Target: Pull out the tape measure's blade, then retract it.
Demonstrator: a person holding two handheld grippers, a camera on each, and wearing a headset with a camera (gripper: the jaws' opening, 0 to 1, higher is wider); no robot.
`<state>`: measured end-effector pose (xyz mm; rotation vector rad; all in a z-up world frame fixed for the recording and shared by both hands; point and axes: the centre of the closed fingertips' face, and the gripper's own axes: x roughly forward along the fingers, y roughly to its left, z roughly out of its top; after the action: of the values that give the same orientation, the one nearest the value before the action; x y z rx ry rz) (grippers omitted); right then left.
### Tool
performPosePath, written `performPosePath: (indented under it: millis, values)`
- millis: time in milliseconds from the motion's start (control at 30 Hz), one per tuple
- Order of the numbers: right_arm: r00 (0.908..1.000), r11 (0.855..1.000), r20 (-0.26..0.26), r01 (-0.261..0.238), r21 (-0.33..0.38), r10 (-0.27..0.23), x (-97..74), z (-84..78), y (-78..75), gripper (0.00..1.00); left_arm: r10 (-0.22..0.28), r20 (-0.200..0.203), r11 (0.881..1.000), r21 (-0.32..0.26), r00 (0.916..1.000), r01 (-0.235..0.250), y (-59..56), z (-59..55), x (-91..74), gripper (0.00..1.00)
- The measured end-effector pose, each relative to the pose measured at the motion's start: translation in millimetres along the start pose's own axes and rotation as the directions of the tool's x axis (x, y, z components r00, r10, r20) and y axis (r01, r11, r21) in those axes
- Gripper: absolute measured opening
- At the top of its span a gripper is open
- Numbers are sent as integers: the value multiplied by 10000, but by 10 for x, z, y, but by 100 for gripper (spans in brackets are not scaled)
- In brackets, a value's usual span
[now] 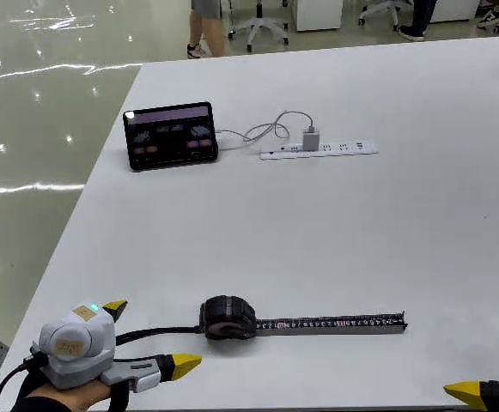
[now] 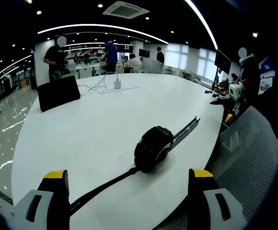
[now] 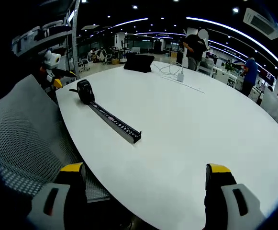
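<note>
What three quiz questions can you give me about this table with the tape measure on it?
1. True or false: the blade lies pulled out of the tape measure's case on the table.
2. Fill in: the left gripper and the right gripper hold nothing, and their jaws stand ___.
3. Which is nearest the case? A. the left gripper B. the right gripper C. the tablet
Key: 1 true; 2 open; 3 A.
</note>
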<state>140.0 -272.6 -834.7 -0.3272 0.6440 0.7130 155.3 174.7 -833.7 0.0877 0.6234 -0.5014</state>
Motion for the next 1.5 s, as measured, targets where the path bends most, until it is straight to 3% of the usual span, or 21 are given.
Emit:
performPosePath:
  millis: [167,400,500,600,700,800,867,1067,1233,1300,1400,1433,1500]
  values:
    - [9999,9998,94,112,153,-113,-57,-28,-85,100,-81,21,10000,34,10000,81,-37,27,30,100]
    - [10000,10000,4,-9,88,9,-65,-38,-76,100,-151,-21,9996,248,9999,152,-99,74,56,100]
    - [10000,10000,-3,-14,45,14,-66,-29,-98,100,-408,-244,9985,364,9989,417,-173,42,94,100]
    - [10000,10000,-15,0,15,0,-73,-23,-124,100,-452,-525,9990,-18,9976,452,-208,23,120,100]
    - [10000,10000,-24,-5,-75,4,-78,-8,-129,100,-435,-498,9990,12,9978,437,-250,82,137,100]
    - [10000,9999,63,65,-115,-65,-87,29,-152,100,-404,-953,9990,137,9946,418,-291,91,167,100]
    - [9998,9991,50,178,-379,-176,-73,33,-183,100,-411,-1836,9988,169,9821,449,-333,26,175,100]
    - [9999,9991,59,91,-415,-88,-50,76,-170,100,-202,-1464,9986,454,9890,271,-450,396,245,100]
    - [10000,9989,83,-4,-470,8,-43,123,-159,100,-150,-1130,9997,-190,9935,129,-560,606,318,100]
    - [10000,9983,52,-10,-590,13,-43,138,-149,100,415,-922,9954,-825,9949,-491,-498,641,351,100]
    - [9999,9979,45,-103,-639,106,-26,153,-130,100,983,-994,9802,-1622,9902,-1136,-429,570,428,100]
    - [9999,9976,19,-127,-677,129,-15,155,-124,100,1076,-1150,9765,-1746,9875,-1267,-417,514,457,100]
    - [9998,9972,-33,-202,-722,200,11,164,-107,100,1414,-1638,9563,-2322,9763,-1775,-373,344,515,100]
